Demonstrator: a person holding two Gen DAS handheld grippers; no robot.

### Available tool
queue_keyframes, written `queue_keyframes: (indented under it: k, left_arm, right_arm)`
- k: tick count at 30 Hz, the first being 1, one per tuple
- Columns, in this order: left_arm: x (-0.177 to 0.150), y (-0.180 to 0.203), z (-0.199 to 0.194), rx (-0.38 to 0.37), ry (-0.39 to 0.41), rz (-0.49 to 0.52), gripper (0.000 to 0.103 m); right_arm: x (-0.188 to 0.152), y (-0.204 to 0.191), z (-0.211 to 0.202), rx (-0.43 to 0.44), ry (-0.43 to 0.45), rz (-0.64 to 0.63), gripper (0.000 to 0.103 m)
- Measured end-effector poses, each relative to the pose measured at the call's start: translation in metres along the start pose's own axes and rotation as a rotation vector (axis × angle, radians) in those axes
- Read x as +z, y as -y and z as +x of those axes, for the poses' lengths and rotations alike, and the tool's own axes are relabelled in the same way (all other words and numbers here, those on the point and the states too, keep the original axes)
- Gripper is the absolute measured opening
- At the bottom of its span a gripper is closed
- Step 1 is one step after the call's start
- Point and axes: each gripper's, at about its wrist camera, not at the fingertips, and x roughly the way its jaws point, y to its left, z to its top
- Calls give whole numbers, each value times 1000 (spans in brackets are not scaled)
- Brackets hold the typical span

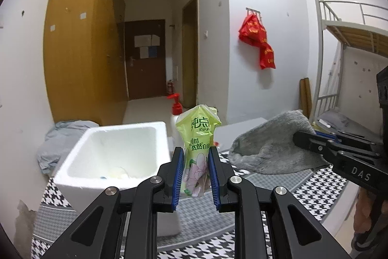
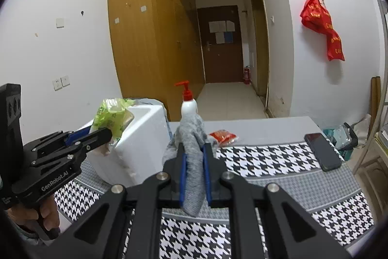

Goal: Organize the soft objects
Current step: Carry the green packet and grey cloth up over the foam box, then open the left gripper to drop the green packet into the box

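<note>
My left gripper (image 1: 195, 157) is shut on a green tissue pack (image 1: 197, 135) and holds it upright in the air, just right of a white foam box (image 1: 114, 154). In the right wrist view the left gripper (image 2: 101, 135) holds the pack (image 2: 112, 117) over the box's (image 2: 143, 137) near side. My right gripper (image 2: 194, 152) is shut on a grey cloth (image 2: 192, 162) that hangs between its pads above the houndstooth tablecloth (image 2: 278, 157). The cloth (image 1: 274, 145) also shows in the left wrist view, right of the tissue pack.
A white pump bottle (image 2: 188, 106) with a red top stands behind the cloth. A red packet (image 2: 223, 136) and a black phone (image 2: 322, 151) lie on the table. A blue-grey fabric bundle (image 1: 63, 140) lies left of the box, with small items inside the box.
</note>
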Motion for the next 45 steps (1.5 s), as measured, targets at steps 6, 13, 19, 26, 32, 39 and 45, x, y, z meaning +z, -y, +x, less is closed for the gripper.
queue_keyframes:
  k: [6,13,19,26,32,39,45]
  left_arm:
    - [7,-13,6,44,7,-7,22]
    - [12,-31,14,77,-2,-23,22]
    - [16,-50,22,119,-14,-34,22]
    - [12,-69,36,152,-50,-59,22]
    - [9,-80,50,163,-82,-69,35]
    - [8,-89,43,229,-32,-83,86]
    - [5,-95,26,274,10,-94,102]
  right_arm:
    - [9,-11,6,22,16,-23,16]
    - [21,-20,17,53,30,-34,16]
    - [27,-28,27,80,37,-38,16]
    - [28,-32,35,95,38,-41,16]
    - [27,-33,41,100,33,-32,16]
    - [27,-34,40,96,41,-24,16]
    - [30,-37,39,107,50,-17,16]
